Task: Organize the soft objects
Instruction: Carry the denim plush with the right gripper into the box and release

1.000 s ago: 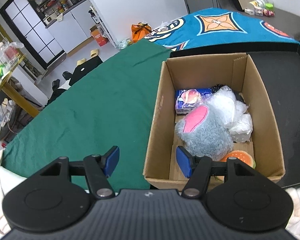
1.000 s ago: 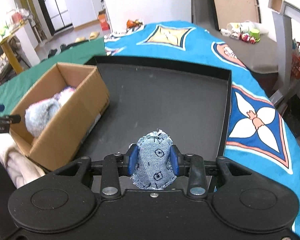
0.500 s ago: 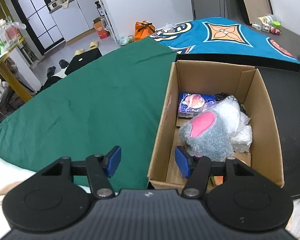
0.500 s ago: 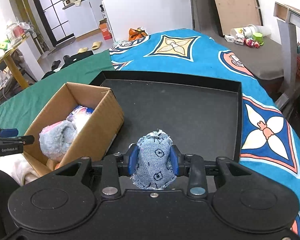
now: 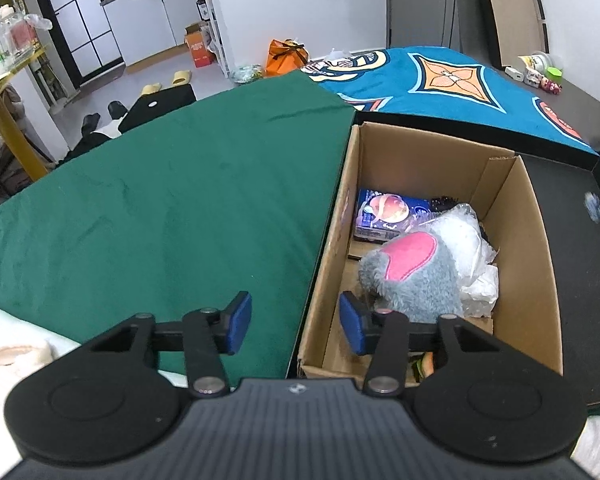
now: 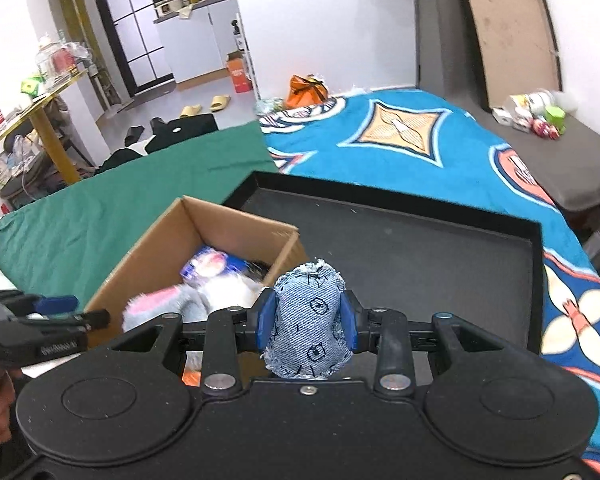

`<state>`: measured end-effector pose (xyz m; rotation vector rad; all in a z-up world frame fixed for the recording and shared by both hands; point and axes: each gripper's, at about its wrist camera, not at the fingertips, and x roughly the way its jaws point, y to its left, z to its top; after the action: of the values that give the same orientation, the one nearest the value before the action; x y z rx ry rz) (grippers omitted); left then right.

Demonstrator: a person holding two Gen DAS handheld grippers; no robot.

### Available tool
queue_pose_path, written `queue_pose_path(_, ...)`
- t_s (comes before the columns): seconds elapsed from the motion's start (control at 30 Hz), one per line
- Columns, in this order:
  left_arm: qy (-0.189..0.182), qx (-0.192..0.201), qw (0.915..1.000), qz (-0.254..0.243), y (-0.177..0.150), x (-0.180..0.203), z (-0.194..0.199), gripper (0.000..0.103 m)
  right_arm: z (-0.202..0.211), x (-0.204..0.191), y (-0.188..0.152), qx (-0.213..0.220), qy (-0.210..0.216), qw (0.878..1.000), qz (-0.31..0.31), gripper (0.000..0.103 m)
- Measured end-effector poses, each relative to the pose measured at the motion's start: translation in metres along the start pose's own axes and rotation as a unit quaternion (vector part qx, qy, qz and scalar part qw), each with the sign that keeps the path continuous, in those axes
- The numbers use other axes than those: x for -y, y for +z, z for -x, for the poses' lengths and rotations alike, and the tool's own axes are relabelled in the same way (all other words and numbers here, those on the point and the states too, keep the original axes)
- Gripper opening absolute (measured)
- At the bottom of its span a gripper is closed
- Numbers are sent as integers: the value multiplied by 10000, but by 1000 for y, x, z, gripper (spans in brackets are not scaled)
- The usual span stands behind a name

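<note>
My right gripper (image 6: 308, 320) is shut on a small denim pouch (image 6: 310, 322), held in the air over the near right corner of the cardboard box (image 6: 156, 248). The box (image 5: 420, 160) holds a grey plush with a pink ear (image 5: 412, 280), a blue packet (image 5: 384, 212) and a clear plastic bag (image 5: 472, 236). My left gripper (image 5: 296, 326) is closing, its blue pads on either side of the box's left wall near the front corner, with gaps showing on both sides. In the right wrist view the left gripper (image 6: 56, 308) shows at the left edge.
The box stands at the left end of a black tray (image 6: 420, 248). A green cloth (image 5: 180, 200) covers the surface to the left, a blue patterned blanket (image 6: 400, 128) lies behind and to the right. Something orange lies under the plush.
The left jaws have narrowed around the box's left wall. The right gripper has carried the denim pouch up and left, from over the tray to the box's edge.
</note>
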<state>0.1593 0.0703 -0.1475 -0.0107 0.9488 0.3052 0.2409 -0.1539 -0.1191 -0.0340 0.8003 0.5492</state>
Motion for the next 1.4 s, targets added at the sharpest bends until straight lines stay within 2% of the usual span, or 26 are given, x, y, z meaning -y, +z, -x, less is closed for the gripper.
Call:
queue_pose_path(0.2,-312,-92,9992,219,0,-10,-8,20,-5,-21,14,48,110,9998,140,34)
queue_pose_path(0.3,-460,-72,9985,275,-1,-12,-9,14,-7,-31,17,20,166,9996,206,34)
queue_pose_path(0.43,-551,-45,9980,306,-2,-12,-10,12,-11,-43,18,-60,249,9994,244,34)
queue_pose_path(0.6,-654,-24,9972,361,-2,-16,-10,12,-14,-60,17,-171,376,9987,293,35)
queue_pose_path(0.77,-728,-33,9964,427,-2,-19,-10,13,-15,-72,15,-370,578,9973,243,46)
queue_pose_path(0.83,-739,-41,9964,409,-2,-20,-10,13,-15,-73,14,-444,507,9975,214,50)
queue_pose_path(0.87,-745,-49,9964,399,-2,-20,-9,13,-13,-72,13,-449,483,9977,154,53)
queue_pose_path(1.13,-750,46,9964,386,2,-21,3,18,15,-54,9,-222,338,9987,-311,55)
queue_pose_path(1.23,-896,-2,9951,422,1,-21,13,21,25,-48,5,-133,322,9980,-523,55)
queue_pose_path(1.4,-951,153,9950,278,2,-12,35,38,43,-39,-4,50,216,9960,-864,64)
